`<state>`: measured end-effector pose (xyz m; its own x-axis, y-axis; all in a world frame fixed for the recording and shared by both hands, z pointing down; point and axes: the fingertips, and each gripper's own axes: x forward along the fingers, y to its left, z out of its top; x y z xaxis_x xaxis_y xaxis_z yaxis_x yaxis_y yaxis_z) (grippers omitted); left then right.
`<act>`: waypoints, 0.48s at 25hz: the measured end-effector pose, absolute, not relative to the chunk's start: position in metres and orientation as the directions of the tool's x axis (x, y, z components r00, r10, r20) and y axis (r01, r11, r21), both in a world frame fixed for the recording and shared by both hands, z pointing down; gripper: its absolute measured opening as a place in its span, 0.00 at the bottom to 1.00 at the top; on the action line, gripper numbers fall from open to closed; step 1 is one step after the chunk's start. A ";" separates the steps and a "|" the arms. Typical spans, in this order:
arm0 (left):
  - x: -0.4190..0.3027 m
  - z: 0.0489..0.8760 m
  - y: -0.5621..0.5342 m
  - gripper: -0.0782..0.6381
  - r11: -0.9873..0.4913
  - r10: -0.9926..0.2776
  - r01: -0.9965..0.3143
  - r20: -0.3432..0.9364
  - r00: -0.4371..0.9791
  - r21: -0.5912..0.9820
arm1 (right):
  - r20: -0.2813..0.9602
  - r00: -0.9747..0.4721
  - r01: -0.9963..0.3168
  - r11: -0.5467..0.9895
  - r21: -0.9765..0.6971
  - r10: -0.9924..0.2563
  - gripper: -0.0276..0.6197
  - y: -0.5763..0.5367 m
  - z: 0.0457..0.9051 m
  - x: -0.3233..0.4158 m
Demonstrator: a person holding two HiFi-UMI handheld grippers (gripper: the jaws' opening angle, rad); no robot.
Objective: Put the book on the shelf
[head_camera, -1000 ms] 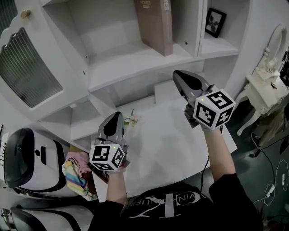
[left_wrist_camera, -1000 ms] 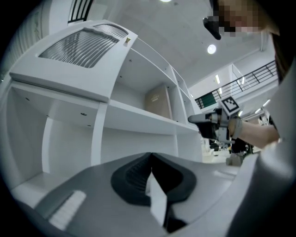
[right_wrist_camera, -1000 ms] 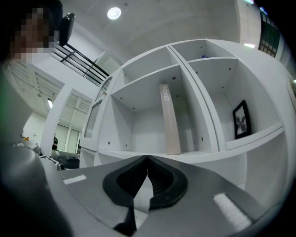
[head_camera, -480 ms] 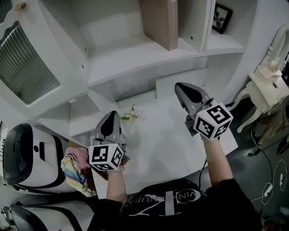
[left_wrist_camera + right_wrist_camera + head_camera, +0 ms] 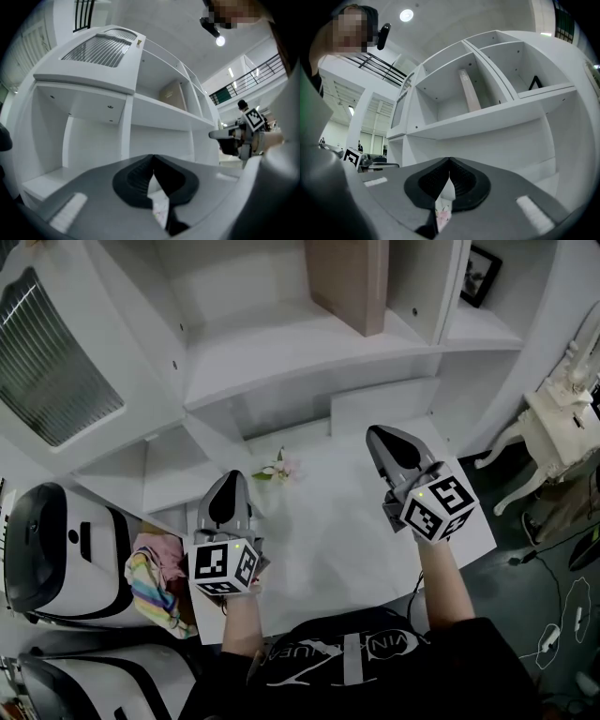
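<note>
A tan book (image 5: pixel 352 282) stands leaning in the middle compartment of the white shelf unit (image 5: pixel 281 352); it shows in the left gripper view (image 5: pixel 172 96) and the right gripper view (image 5: pixel 469 91) too. My left gripper (image 5: pixel 230 486) hovers over the white desk (image 5: pixel 328 521), shut and empty, its jaws meeting (image 5: pixel 153 159). My right gripper (image 5: pixel 380 435) is held over the desk below the book's compartment, well apart from the book. Its jaws are pressed together (image 5: pixel 449 161) with nothing held.
A small pink flower (image 5: pixel 277 468) lies on the desk between the grippers. A black picture frame (image 5: pixel 480 276) stands in the right compartment. A white ornate side table (image 5: pixel 562 418) is at right; a white and black machine (image 5: pixel 47 554) and striped cloth (image 5: pixel 155 582) at left.
The right gripper has come down and back toward me, away from the shelf. The left gripper has barely moved. The book stays in its compartment.
</note>
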<state>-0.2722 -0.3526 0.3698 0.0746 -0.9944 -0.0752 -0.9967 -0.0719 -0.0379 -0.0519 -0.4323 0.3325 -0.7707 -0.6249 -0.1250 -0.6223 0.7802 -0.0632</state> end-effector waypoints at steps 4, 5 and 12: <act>-0.275 0.379 -0.350 0.11 -0.052 -0.996 -0.998 -0.064 0.054 -0.041 | -0.112 -0.780 -0.612 0.788 -0.069 -0.615 0.05 -0.431 0.347 -0.055; -0.276 0.382 -0.350 0.11 -0.047 -0.997 -0.998 -0.061 0.050 -0.043 | -0.110 -0.783 -0.609 0.790 -0.073 -0.613 0.05 -0.431 0.351 -0.056; -0.281 0.393 -0.344 0.11 -0.009 -0.998 -0.999 -0.058 0.011 -0.047 | -0.091 -0.783 -0.606 0.788 -0.109 -0.615 0.05 -0.432 0.370 -0.056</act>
